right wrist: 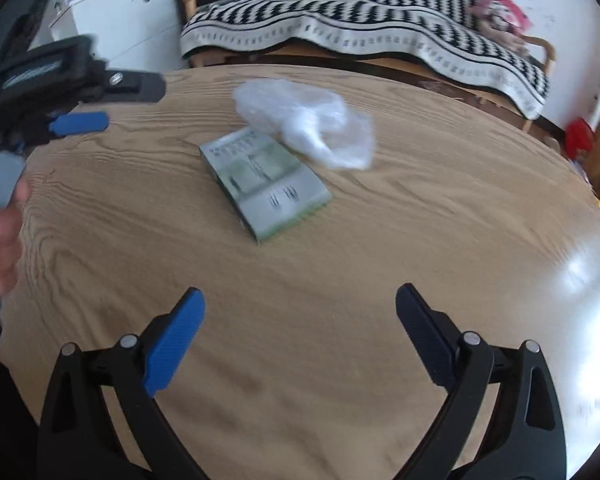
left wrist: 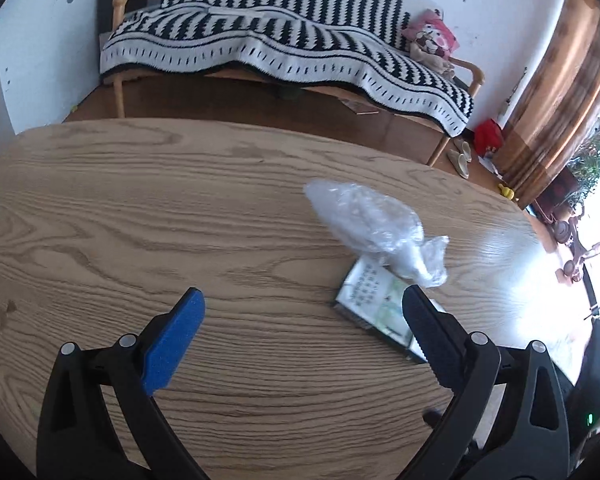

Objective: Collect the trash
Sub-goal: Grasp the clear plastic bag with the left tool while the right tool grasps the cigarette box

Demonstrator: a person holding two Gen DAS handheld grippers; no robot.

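Trash on the wooden table (right wrist: 420,240): crumpled clear plastic bag (right wrist: 312,124) overlapping the far end of a flat green box (right wrist: 264,184), both untouched, left gripper (left wrist: 304,320) and right gripper (right wrist: 300,320) spread wide above, likely readying a first grab.

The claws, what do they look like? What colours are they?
Each claw, left and right, has two curved black plastic arms with triangle-shaped holes and round silver rivets. The fingers carry ridged pads: one looks bright blue, the other dark navy. From the right view, the left claw's body is black and blurred, with a grey handle.
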